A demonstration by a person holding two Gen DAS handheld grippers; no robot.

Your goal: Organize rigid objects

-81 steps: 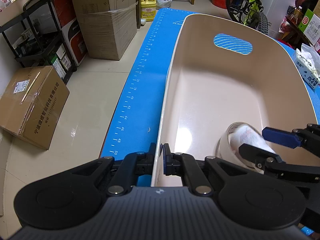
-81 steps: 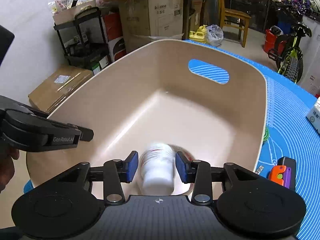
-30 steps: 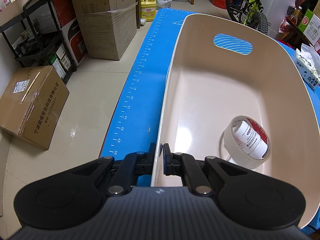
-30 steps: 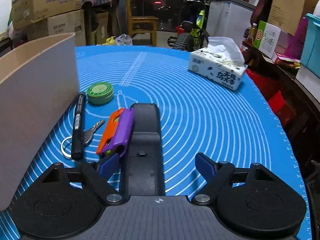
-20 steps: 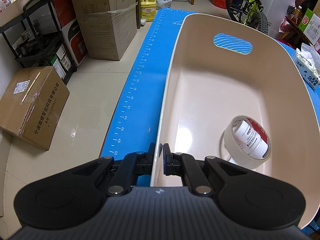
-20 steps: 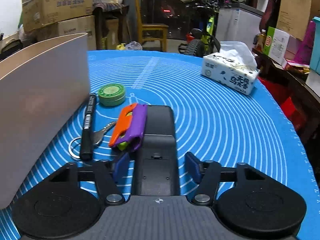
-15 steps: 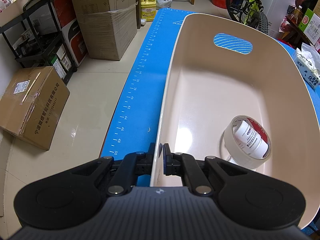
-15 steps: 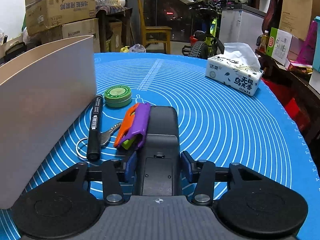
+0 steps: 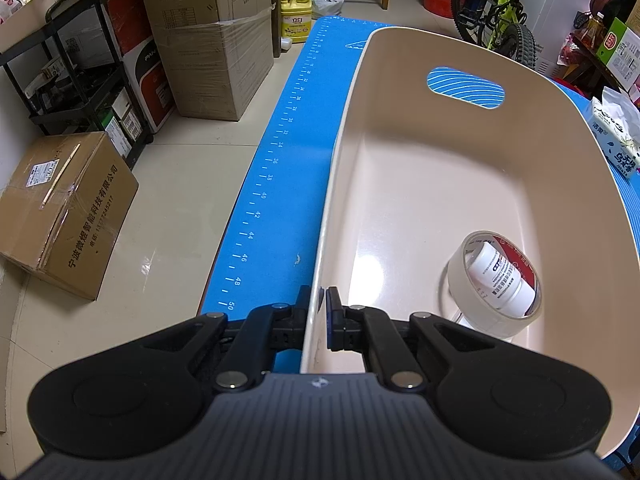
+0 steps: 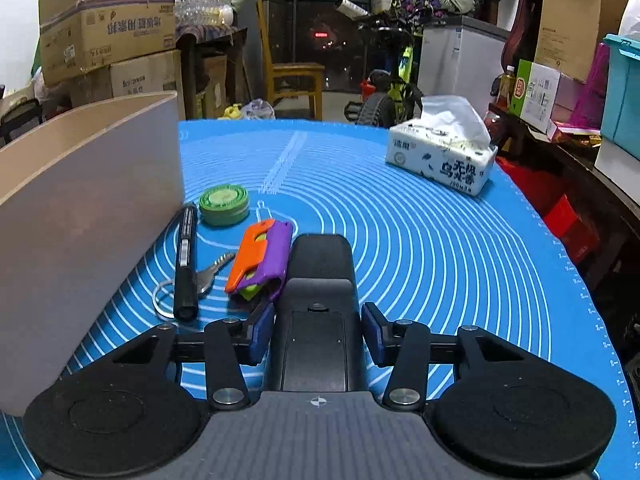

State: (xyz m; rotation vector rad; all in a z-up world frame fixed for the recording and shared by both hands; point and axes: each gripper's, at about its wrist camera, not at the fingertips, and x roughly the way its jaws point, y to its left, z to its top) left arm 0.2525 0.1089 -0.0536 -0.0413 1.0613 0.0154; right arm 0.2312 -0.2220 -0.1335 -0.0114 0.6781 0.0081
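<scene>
Our right claw [image 10: 318, 334] has its blue pads closed against the two sides of the black remote [image 10: 316, 308], which lies flat on the blue mat [image 10: 440, 248] and runs off toward twelve o'clock. To do this well we should lift straight up before swinging, because the orange and purple gadget [image 10: 262, 258] leans against the remote's edge at eleven o'clock and could be dragged along. Farther out at ten o'clock lie the black pen [image 10: 185, 260] and the key [image 10: 210, 274], with the green tin [image 10: 224, 204] beyond. Our left claw [image 9: 322, 320] is clamped shut on the near rim of the beige tub [image 9: 340, 184], steadying it. Inside, at two o'clock, a white bottle [image 9: 500, 276] lies inside a roll of tape [image 9: 456, 276]. The tub floor from eleven to one o'clock is free for the remote; the mat's edge drops off at nine o'clock.
</scene>
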